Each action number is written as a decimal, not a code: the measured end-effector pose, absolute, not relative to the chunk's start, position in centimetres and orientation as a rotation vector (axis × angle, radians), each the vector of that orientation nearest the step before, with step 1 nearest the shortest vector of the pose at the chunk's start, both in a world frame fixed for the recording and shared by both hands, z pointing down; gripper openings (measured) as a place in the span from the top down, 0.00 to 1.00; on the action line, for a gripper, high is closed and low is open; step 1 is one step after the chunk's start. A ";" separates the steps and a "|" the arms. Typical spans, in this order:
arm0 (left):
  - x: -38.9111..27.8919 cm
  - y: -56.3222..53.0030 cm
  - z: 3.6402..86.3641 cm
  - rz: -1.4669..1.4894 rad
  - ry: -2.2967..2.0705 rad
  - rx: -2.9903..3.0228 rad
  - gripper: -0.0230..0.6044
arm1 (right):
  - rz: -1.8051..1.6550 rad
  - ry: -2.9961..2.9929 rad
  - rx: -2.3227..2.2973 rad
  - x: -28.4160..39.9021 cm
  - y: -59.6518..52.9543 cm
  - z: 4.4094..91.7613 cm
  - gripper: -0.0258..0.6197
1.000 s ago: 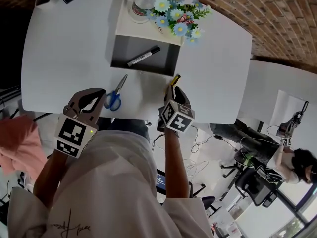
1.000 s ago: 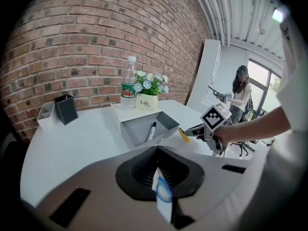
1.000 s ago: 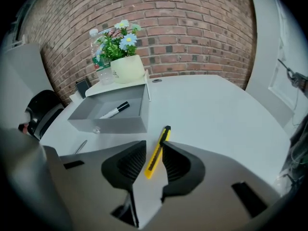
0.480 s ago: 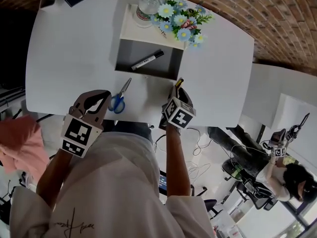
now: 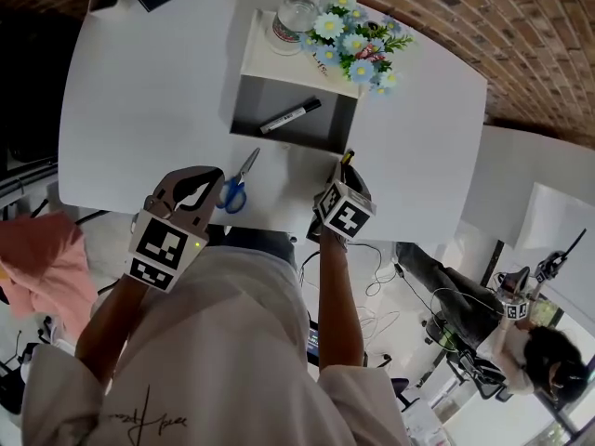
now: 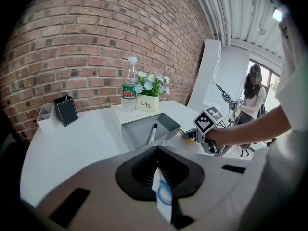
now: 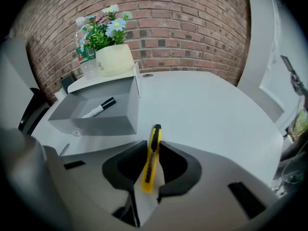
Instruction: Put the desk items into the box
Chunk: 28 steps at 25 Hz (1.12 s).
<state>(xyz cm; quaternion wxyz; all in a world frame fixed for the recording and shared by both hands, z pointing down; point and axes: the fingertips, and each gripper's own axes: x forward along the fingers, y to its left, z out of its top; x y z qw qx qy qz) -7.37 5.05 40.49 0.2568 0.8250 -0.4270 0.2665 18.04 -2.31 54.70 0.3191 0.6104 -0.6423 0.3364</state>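
**A:** Start with the head view. How far is the work?

**B:** One thing is inside. A marker (image 5: 290,116) lies on the floor of the grey box (image 5: 321,136), which stands at the far middle of the white desk (image 5: 139,91). The scissors (image 5: 237,186) with blue handles lie on the desk in front of the box, blades pointing to it. The left gripper (image 5: 216,177) is just beside their handles and does not hold them. The right gripper (image 5: 346,170), near the front right corner of the box, carries a yellow utility knife (image 5: 349,159) with its tip toward the box.

**A:** And the left gripper view?

**B:** Its jaws are pressed together, with nothing between the pads. Through the slit behind them a blue ring shows; I think it is a scissors handle underneath. Ahead is the box with the marker (image 6: 152,133) in it.

**A:** The right gripper view?

**B:** Here the jaws pinch the utility knife (image 7: 151,158) around its middle, and its front end sticks out forward. The box (image 7: 96,124) is ahead and to the left. The knife is over the desk, not yet over the box.

**A:** So what is left?

**B:** In my judgement about a third is done. The knife must go into the box. After that the scissors must be picked up, and for this the left jaws have to open first. The flowers (image 5: 358,40) and the bottle (image 5: 297,12) behind the box look like decoration, but I cannot be sure.
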 end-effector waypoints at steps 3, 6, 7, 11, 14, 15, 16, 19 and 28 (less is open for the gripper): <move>-7.3 5.1 40.4 0.721 -1.155 2.243 0.96 | 0.893 -1.694 1.595 18.1 -2.4 54.7 0.83; -7.3 5.1 40.4 0.718 -1.155 2.244 0.96 | 0.895 -1.704 1.580 18.1 -2.4 54.6 0.84; -7.4 5.1 40.4 0.717 -1.156 2.244 0.96 | 0.897 -1.705 1.575 18.0 -2.3 54.6 0.84; -7.4 5.0 40.2 0.710 -1.160 2.249 0.96 | 0.908 -1.707 1.565 18.0 -2.1 54.5 0.84; -7.4 5.0 40.2 0.708 -1.161 2.252 0.96 | 0.907 -1.709 1.559 18.1 -1.8 54.5 0.84; -7.4 5.0 40.2 0.707 -1.160 2.253 0.96 | 0.907 -1.709 1.559 18.1 -1.7 54.5 0.84; -7.4 5.1 40.2 0.706 -1.160 2.255 0.96 | 0.908 -1.709 1.560 18.2 -1.6 54.4 0.84; -7.4 5.2 40.2 0.702 -1.154 2.259 0.96 | 0.909 -1.709 1.559 18.3 -1.2 54.2 0.84; -7.4 5.5 40.2 0.703 -1.138 2.281 0.96 | 0.897 -1.724 1.563 18.4 -0.4 52.8 0.84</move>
